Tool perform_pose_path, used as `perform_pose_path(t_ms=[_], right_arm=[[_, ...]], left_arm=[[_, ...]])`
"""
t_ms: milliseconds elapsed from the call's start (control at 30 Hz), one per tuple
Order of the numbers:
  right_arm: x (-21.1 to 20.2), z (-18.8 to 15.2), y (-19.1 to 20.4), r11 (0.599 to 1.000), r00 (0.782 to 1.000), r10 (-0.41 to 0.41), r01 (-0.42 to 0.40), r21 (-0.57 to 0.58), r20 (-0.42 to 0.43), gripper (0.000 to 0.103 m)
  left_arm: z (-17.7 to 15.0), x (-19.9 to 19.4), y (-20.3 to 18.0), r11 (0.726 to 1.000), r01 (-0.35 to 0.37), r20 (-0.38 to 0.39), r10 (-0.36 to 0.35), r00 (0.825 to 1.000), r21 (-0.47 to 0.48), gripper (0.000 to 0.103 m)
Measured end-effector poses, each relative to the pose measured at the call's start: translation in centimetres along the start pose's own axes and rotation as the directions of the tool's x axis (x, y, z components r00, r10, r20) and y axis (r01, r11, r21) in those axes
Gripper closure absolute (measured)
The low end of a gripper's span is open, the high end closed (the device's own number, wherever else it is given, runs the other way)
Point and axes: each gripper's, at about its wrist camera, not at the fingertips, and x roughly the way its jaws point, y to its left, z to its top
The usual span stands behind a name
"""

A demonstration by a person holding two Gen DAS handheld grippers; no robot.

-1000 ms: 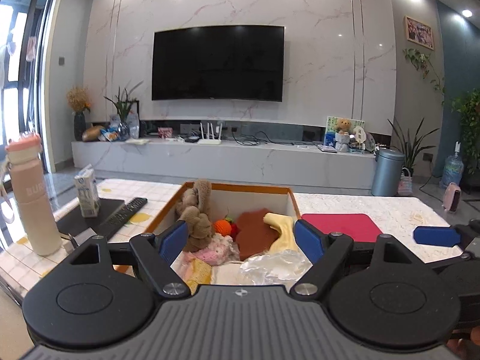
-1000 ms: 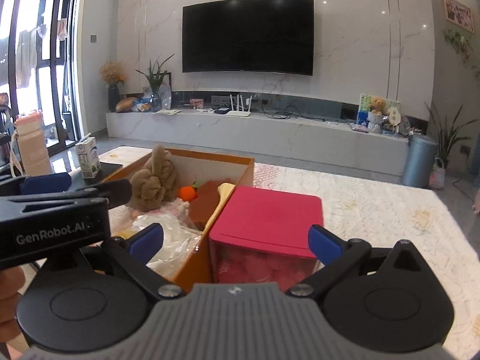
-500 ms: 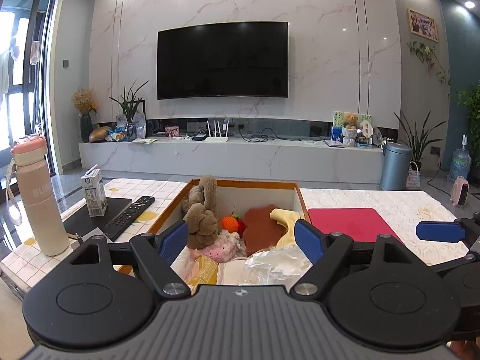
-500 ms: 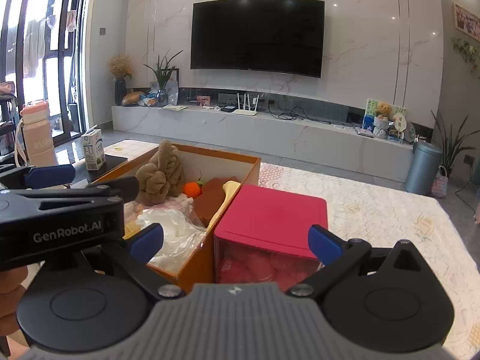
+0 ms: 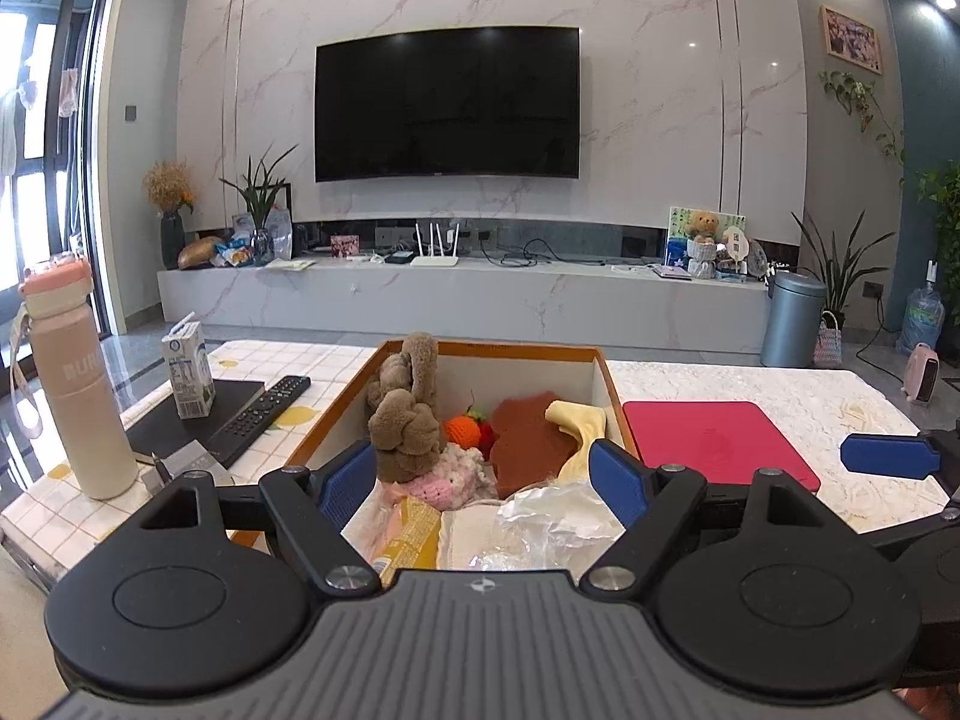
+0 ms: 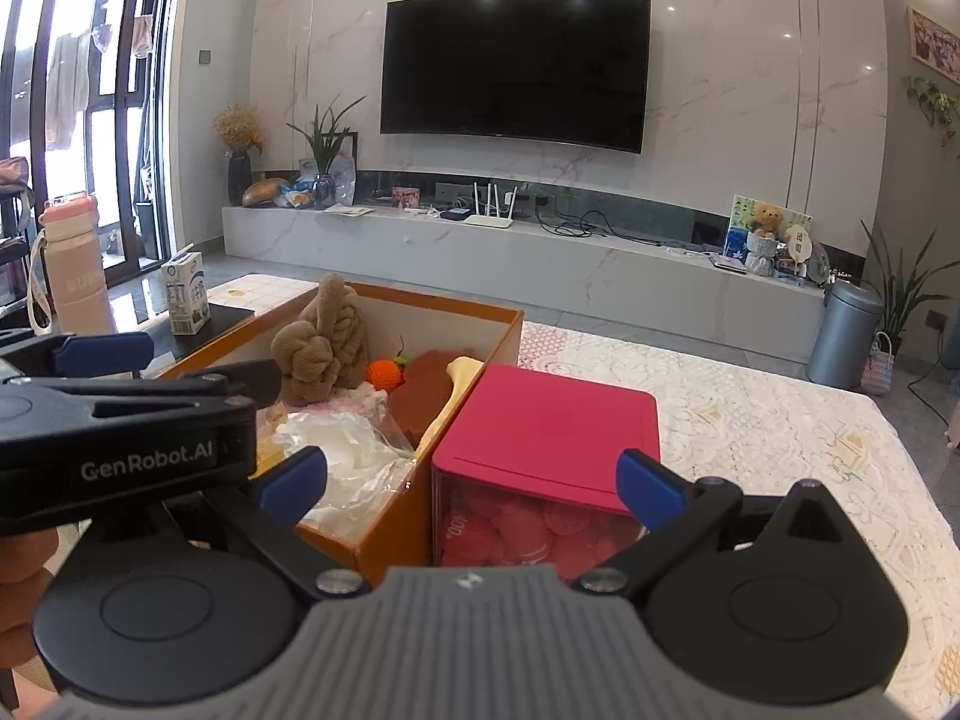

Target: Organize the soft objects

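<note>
Both grippers wide open, holding nothing. Left gripper (image 5: 483, 477) hovering over near edge of orange box (image 5: 609, 381) stuffed with brown plush (image 5: 405, 420), crocheted orange (image 5: 462, 433), plastic bag (image 5: 552, 519). Right gripper (image 6: 471, 480) straddling the seam where red-lidded box (image 6: 549, 420) touches orange wall. Plenty of bare desk (image 6: 780, 420) off right.

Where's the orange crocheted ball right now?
The orange crocheted ball lies inside the orange box, toward its far end, between the brown knotted plush and the brown felt piece; both wrist views show it.
</note>
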Motion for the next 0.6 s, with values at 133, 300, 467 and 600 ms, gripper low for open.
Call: perform_pose_path(t_ms=[133, 300, 467, 600], right_arm=[[-0.04, 0.03, -0.22, 1.0, 1.0, 0.006, -0.006, 0.006, 0.004, 0.003], [0.02, 0.01, -0.44, 1.0, 1.0, 0.017, -0.017, 0.024, 0.001, 0.003], [0.08, -0.06, -0.42, 0.999, 1.0, 0.019, -0.019, 0.027, 0.0, 0.003], [0.16, -0.06, -0.39, 0.999, 1.0, 0.019, -0.019, 0.029, 0.004, 0.003]], left_arm=[[0.05, 0.08, 0.17, 1.0, 0.013, -0.023, -0.014, 1.0, -0.021, 0.009], [0.03, 0.03, 0.16, 1.0, 0.008, -0.03, -0.008, 1.0, -0.02, 0.009], [0.07, 0.08, 0.2, 0.999, 0.013, -0.041, -0.014, 0.999, -0.031, 0.009], [0.17, 0.23, 0.3, 0.999, 0.019, -0.045, -0.021, 0.999, -0.044, 0.01]])
